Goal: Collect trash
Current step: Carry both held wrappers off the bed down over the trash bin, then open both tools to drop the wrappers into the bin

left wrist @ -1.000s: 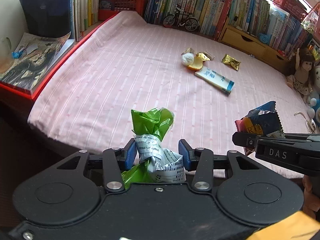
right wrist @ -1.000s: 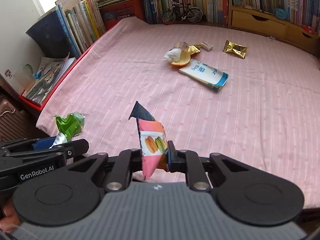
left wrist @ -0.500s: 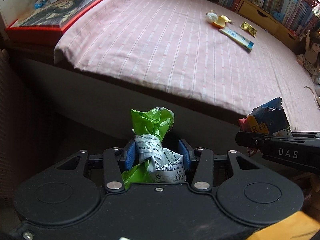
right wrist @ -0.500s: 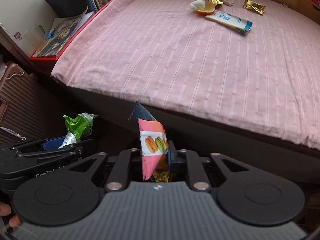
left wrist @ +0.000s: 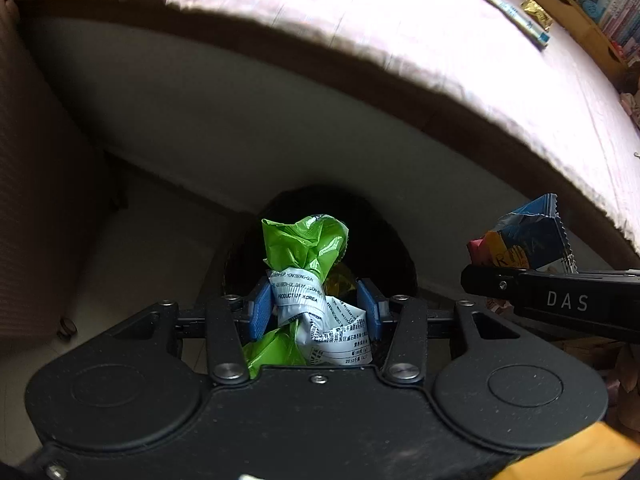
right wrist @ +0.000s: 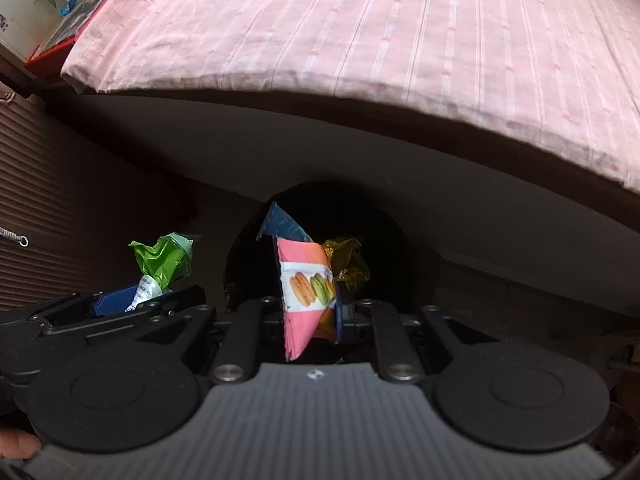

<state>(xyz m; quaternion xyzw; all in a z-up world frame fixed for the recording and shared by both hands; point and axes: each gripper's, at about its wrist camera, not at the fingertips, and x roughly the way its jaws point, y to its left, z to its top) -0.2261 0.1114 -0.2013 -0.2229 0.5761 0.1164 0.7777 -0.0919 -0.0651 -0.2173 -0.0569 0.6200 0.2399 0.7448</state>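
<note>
While the left claw (left wrist: 316, 308) pinches a crumpled green wrapper (left wrist: 306, 246) at lower centre, the right claw (right wrist: 312, 312) clamps a pink macaron packet (right wrist: 306, 284), and only the left view's upper right shows litter (left wrist: 516, 16) on the bed (left wrist: 400, 20).

Bright green wrapper (left wrist: 306, 242) with white, black-printed label. Pink packet (right wrist: 306, 292), dark blue tip, white panel showing orange and green macarons. Bed sheet (right wrist: 360, 28) pink with pale stripes. Bin (right wrist: 384, 240) black, gold foil (right wrist: 348, 264) inside. Left claw (left wrist: 316, 308) black, blue pads (left wrist: 262, 310).
</note>
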